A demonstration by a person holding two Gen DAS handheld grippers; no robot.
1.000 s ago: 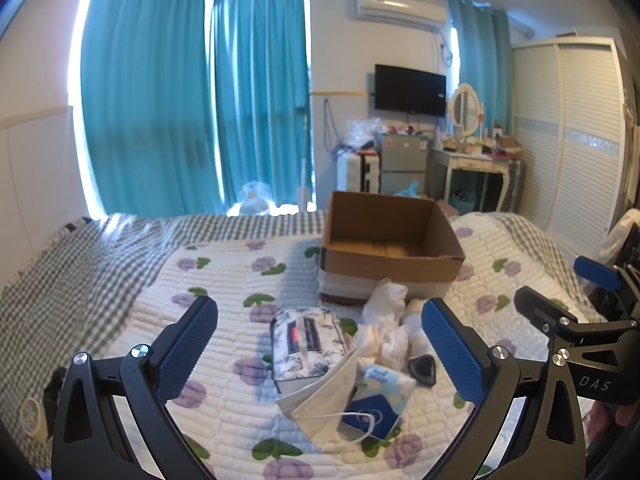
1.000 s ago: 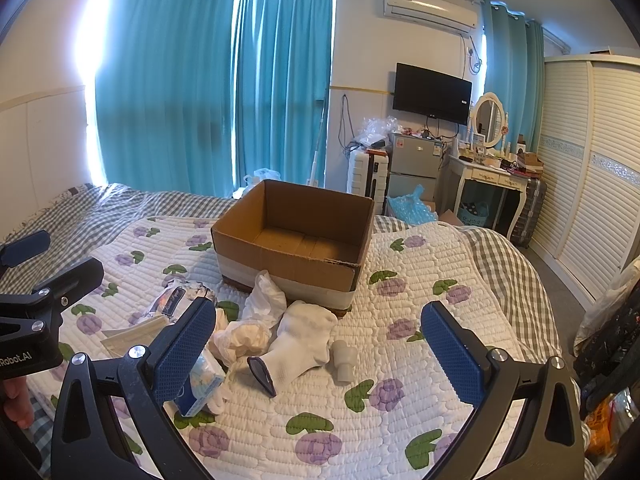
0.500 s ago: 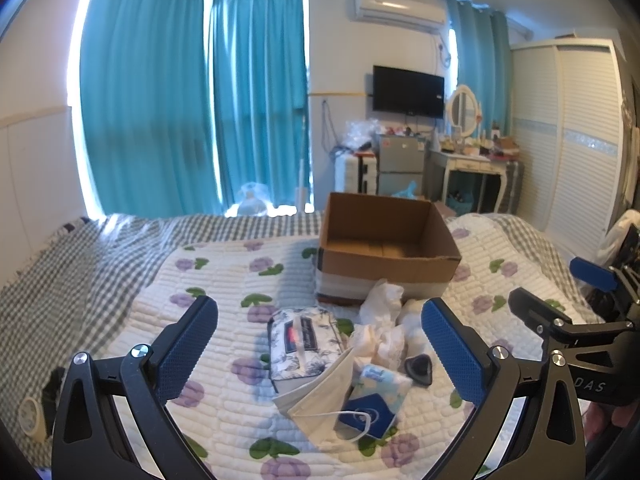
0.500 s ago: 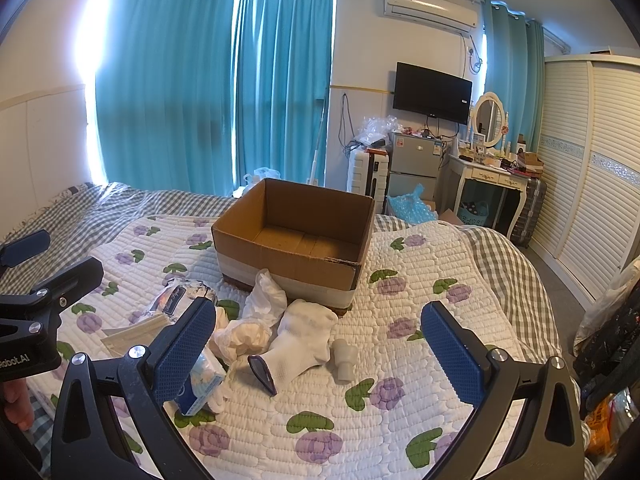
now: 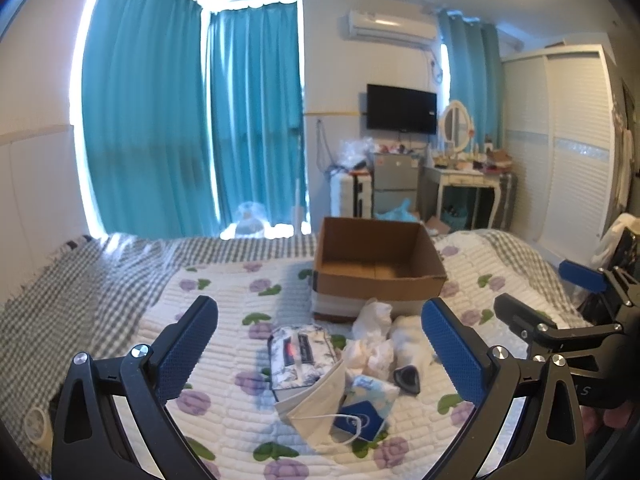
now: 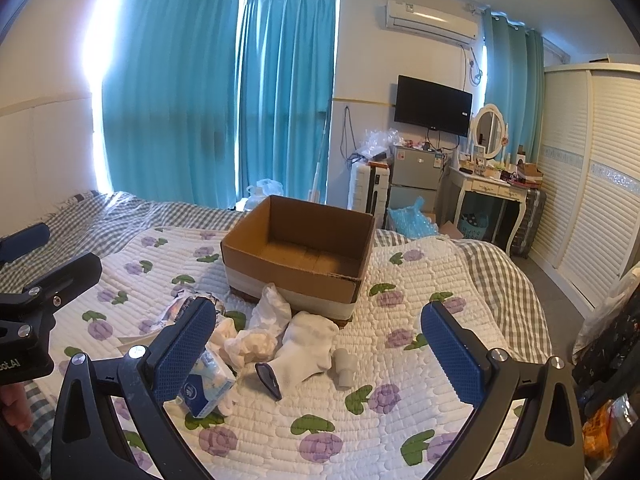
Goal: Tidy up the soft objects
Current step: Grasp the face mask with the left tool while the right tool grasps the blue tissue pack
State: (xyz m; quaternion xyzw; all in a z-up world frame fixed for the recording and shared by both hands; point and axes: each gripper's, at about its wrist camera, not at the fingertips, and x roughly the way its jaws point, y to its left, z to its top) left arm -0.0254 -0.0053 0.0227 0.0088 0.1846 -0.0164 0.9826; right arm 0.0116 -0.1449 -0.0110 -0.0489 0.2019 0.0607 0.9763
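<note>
An open, empty cardboard box [image 5: 376, 268] [image 6: 296, 256] stands on the bed. In front of it lies a pile: a patterned tissue pack [image 5: 300, 356], a white face mask [image 5: 316, 404], a blue-and-white tissue packet [image 5: 366, 404] [image 6: 208, 384], crumpled white cloths [image 5: 370, 344] [image 6: 256, 340], a white sock [image 6: 308, 344], a small white roll [image 6: 345, 366] and a dark wedge-shaped item [image 6: 268, 380]. My left gripper [image 5: 320, 352] is open and empty above the pile. My right gripper [image 6: 318, 352] is open and empty above the sock.
The bed has a floral quilt [image 6: 420, 320] over a checked blanket [image 5: 80, 280]. Beyond the foot stand teal curtains [image 6: 240, 100], a small fridge [image 6: 412, 172], a white dressing table [image 6: 492, 188] and a wardrobe [image 6: 600, 200]. A tape roll [image 5: 36, 424] lies at the left.
The left gripper's view has tilted up and drifted slightly, so the box and pile sit lower and to the left. The right gripper has barely moved. Both jaws stay open.
</note>
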